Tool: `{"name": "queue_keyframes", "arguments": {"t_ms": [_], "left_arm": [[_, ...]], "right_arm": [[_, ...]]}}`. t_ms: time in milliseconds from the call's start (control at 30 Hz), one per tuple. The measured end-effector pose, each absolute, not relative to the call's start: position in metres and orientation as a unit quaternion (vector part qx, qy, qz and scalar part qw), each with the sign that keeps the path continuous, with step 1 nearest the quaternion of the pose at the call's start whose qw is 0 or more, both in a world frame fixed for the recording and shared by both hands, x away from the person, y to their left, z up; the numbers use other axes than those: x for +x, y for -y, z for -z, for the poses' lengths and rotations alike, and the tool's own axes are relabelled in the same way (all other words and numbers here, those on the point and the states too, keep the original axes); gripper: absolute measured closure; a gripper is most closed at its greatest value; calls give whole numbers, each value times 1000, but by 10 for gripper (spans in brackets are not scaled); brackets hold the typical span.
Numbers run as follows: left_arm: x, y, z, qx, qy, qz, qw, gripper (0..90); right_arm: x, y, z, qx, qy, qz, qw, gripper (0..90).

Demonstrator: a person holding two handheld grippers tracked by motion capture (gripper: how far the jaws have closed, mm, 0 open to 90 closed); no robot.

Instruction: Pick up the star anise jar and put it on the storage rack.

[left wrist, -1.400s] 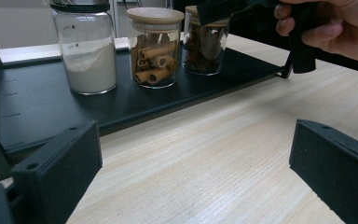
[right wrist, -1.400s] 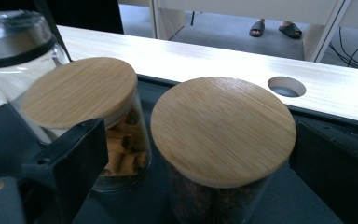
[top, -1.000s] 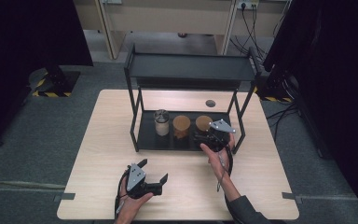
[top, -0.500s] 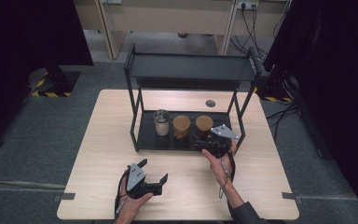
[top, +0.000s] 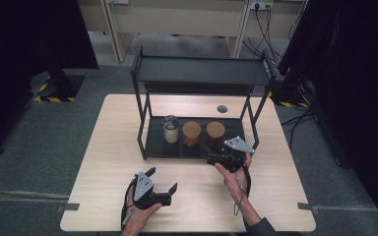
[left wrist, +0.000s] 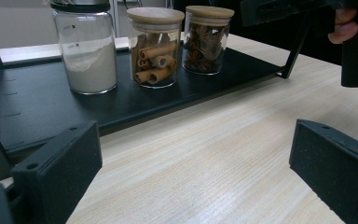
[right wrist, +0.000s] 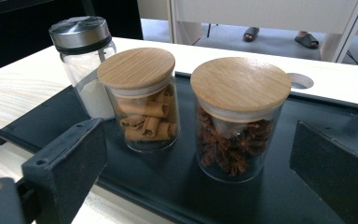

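Your right gripper (top: 216, 158), black with a grey three-cornered plate on top, sits at the front edge of the black metal two-tier rack (top: 197, 73), jaws spread wide apart and empty. In the right gripper view, its jaws frame the round glass jar of dark star anise with a flat bamboo lid (right wrist: 239, 116), which stands just ahead on the rack's lower black tray (right wrist: 317, 191). Just beside that jar stands a matching bamboo-lidded glass jar of rolled tan cinnamon sticks (right wrist: 143, 100), and beyond it a taller clear glass jar of white powder with a brushed metal lid (right wrist: 85, 58). The three stand upright in a row, close together; whether they touch, you cannot tell.

Your left gripper (top: 163, 192) rests low over the pale wooden table (top: 108, 162), nearer you and well apart from the rack, jaws also wide apart and holding nothing. A small round hole (top: 222, 108) marks the tabletop behind the rack.
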State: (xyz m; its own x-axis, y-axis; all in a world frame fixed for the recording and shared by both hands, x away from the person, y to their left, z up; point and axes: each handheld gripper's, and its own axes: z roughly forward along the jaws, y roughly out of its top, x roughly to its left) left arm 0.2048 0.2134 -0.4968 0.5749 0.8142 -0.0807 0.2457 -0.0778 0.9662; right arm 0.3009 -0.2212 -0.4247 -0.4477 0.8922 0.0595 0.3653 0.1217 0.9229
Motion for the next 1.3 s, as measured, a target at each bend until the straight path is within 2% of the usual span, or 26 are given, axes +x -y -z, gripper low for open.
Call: {"name": "queue_keyframes", "arguments": {"t_ms": [1300], "left_arm": [[205,-214,497,688,-386,-253,560,18]], "right_arm": [[276,232,442,444,-697,-506,247,45]]}}
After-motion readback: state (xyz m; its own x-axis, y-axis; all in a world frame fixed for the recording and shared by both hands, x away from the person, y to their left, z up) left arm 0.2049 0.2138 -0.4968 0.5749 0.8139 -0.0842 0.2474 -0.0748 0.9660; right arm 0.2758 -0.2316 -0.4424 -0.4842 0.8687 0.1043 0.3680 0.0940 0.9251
